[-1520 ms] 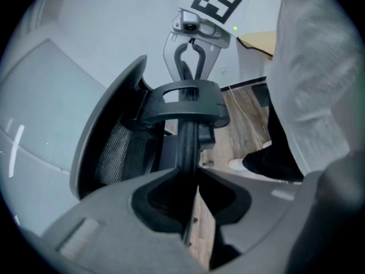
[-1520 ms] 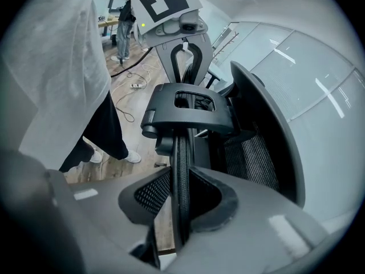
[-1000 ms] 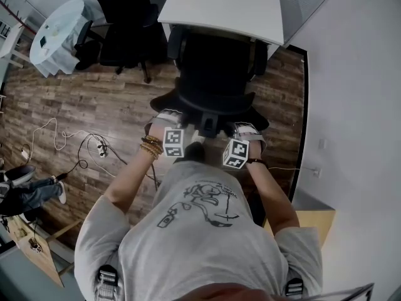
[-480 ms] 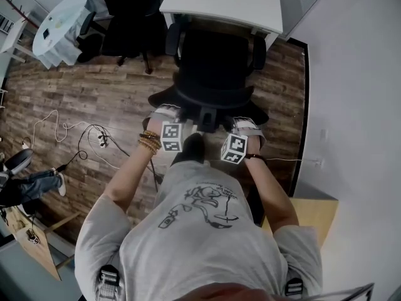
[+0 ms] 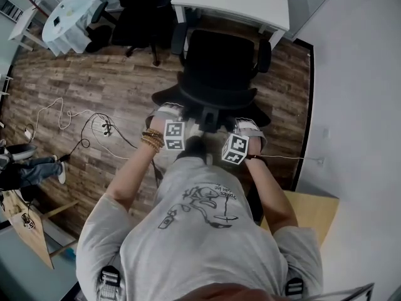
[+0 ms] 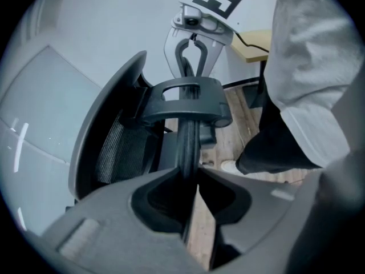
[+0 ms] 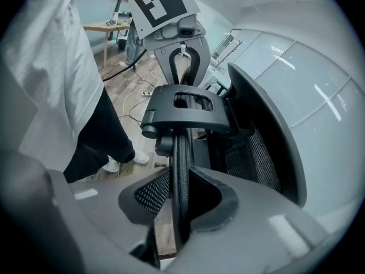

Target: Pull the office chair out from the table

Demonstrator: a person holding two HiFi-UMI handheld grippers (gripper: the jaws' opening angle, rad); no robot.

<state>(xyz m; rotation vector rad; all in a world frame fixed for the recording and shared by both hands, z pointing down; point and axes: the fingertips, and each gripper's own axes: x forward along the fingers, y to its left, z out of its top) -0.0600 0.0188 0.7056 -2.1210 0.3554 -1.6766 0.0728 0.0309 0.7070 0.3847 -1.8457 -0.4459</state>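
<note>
Both grippers were on it! The office chair (image 5: 219,64) sat just off the near edge of the white table (image 5: 241,2), its seat facing the table and its armrests close by that edge. The left gripper (image 6: 191,178) was clamped narrow on the thin top rim of the backrest. The right gripper (image 7: 181,178) pinched that same rim, on the side away from the table, with the headrest bracket (image 7: 185,110) between the two grippers.
</note>
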